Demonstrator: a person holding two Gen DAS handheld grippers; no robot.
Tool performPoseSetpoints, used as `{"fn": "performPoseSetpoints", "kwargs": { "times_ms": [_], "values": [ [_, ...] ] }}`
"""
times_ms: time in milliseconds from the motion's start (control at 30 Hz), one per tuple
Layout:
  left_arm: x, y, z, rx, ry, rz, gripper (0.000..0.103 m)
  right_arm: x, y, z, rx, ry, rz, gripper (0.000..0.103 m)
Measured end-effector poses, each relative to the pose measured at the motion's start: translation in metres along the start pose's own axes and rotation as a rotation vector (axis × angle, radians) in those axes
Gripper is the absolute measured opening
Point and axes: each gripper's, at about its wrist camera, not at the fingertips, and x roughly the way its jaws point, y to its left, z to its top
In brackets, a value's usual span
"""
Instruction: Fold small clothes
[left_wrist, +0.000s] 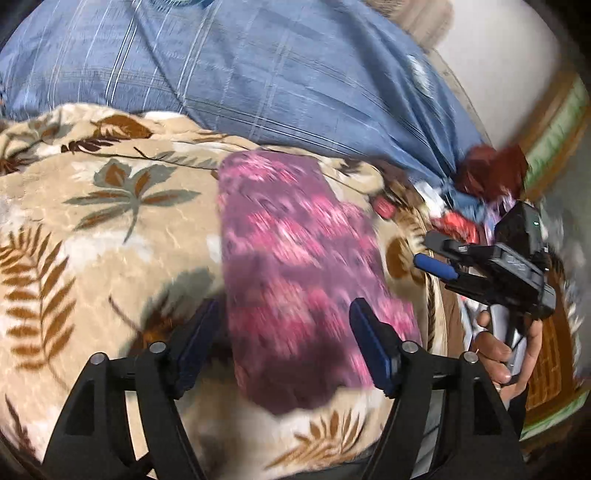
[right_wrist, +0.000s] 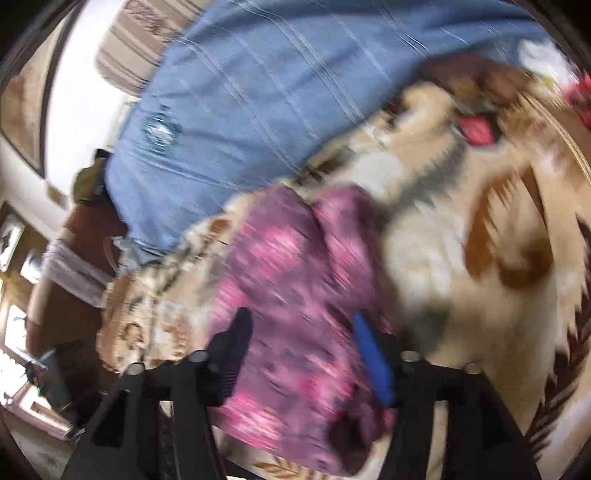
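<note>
We see the pink and purple patterned garment (left_wrist: 295, 266) lying flat as a long strip on the beige leaf-print blanket (left_wrist: 110, 206), its near end toward the grippers. In the right wrist view the same garment (right_wrist: 295, 295) shows a raised fold along its upper right part (motion blur hides the finer creases).

The left gripper (left_wrist: 284, 354) hovers over the near end of the garment with its jaws standing wide; the blue pads sit to either side of the cloth and we see nothing pinched between them. The right gripper (right_wrist: 306, 362) likewise has its jaws apart above the garment, and its blue pad (right_wrist: 373, 362) does not visibly press the cloth.

From the left wrist view we also see the right gripper (left_wrist: 439, 258) off to the right side of the garment, held by a hand (left_wrist: 506, 354) around its grey handle.

Beyond the blanket lies a blue checked sheet (left_wrist: 258, 74), and at its far right corner sits a jumble of small clothes (left_wrist: 476, 199) in red, blue and white.
</note>
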Motion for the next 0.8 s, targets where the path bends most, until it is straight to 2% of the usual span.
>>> {"fn": "performPoseSetpoints", "kwargs": {
  "times_ms": [100, 167, 233, 300, 367, 433, 500, 567, 600, 667, 733, 800],
  "values": [
    [0.036, 0.016, 0.03, -0.069, 0.035, -0.031, 0.073, 0.027, 0.013, 0.038, -0.034, 0.069, 0.057, 0.066],
    [0.06, 0.026, 0.045, -0.113, 0.054, -0.03, 0.073, 0.062, 0.013, 0.059, -0.063, 0.128, 0.049, 0.061],
    [0.086, 0.038, 0.056, -0.155, 0.098, -0.048, 0.073, 0.094, 0.002, 0.067, -0.035, 0.17, 0.003, 0.042],
    [0.101, 0.045, 0.059, -0.188, 0.13, -0.059, 0.073, 0.117, -0.012, 0.063, -0.002, 0.184, 0.015, 0.005],
    [0.11, 0.049, 0.061, -0.205, 0.15, -0.078, 0.073, 0.126, -0.023, 0.06, 0.034, 0.194, -0.011, 0.005],
    [0.113, 0.046, 0.061, -0.197, 0.141, -0.107, 0.073, 0.107, -0.016, 0.065, -0.024, 0.147, -0.011, 0.004],
    [0.119, 0.042, 0.061, -0.183, 0.133, -0.086, 0.073, 0.086, -0.002, 0.068, -0.11, 0.097, -0.029, 0.004],
    [0.132, 0.041, 0.059, -0.169, 0.165, -0.061, 0.073, 0.089, -0.003, 0.068, -0.147, 0.09, -0.131, 0.004],
    [0.138, 0.039, 0.057, -0.146, 0.17, -0.038, 0.073, 0.102, -0.013, 0.066, -0.134, 0.121, -0.2, 0.004],
    [0.139, 0.03, 0.059, -0.083, 0.159, 0.001, 0.073, 0.132, -0.033, 0.06, -0.087, 0.22, -0.244, 0.004],
    [0.135, 0.028, 0.06, -0.07, 0.159, 0.026, 0.073, 0.138, -0.035, 0.059, -0.069, 0.224, -0.244, 0.006],
    [0.124, 0.033, 0.058, -0.127, 0.165, 0.016, 0.073, 0.128, -0.029, 0.059, -0.089, 0.192, -0.23, 0.016]
  ]
}}
